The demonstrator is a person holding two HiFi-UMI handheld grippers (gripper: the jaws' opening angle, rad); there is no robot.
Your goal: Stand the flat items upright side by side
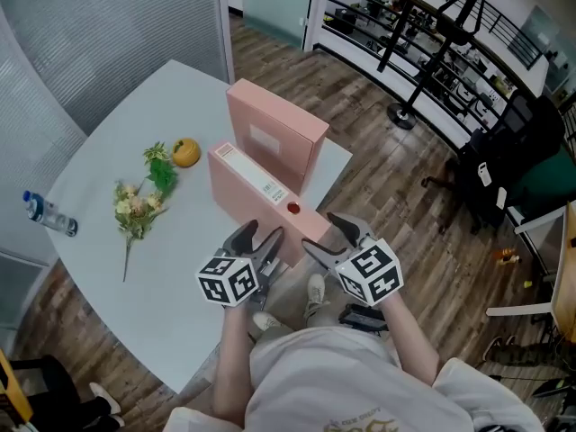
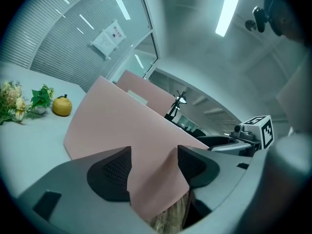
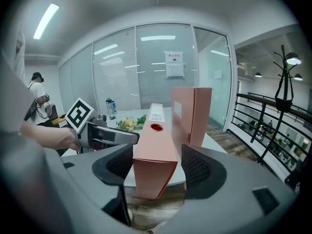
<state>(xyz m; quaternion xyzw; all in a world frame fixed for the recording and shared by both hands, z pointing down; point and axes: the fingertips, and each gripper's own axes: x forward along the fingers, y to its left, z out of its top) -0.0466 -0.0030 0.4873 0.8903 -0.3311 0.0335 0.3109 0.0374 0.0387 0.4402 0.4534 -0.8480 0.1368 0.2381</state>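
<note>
Counter (image 1: pixel 153 295): white, filling the left and centre of the head view, over a wood floor.

Far binder (image 1: pixel 270 138): pink, standing upright at the counter's upper-centre edge.

Near binder (image 1: pixel 252 187): pink, set on its long edge with the labelled spine and its red finger hole facing up. It runs from just beside the far binder toward the lower centre of the frame, and its near end overhangs the counter edge. Contact between the two binders cannot be confirmed.

Right tool (image 1: pixel 322 234): closed across the width of the near binder's overhanging end, one pad on each cover.

Left tool (image 1: pixel 263 234): at the same end, on its left side. Its own view shows the binder's lower corner filling the gap, with both pads against the pink cover.

Flower sprig (image 1: pixel 139 201): lying flat, left of the binders and well apart from them.

Water bottle (image 1: pixel 49 214): on its side at the counter's far-left edge.

Orange fruit (image 1: pixel 186 152): just above the sprig.
</note>
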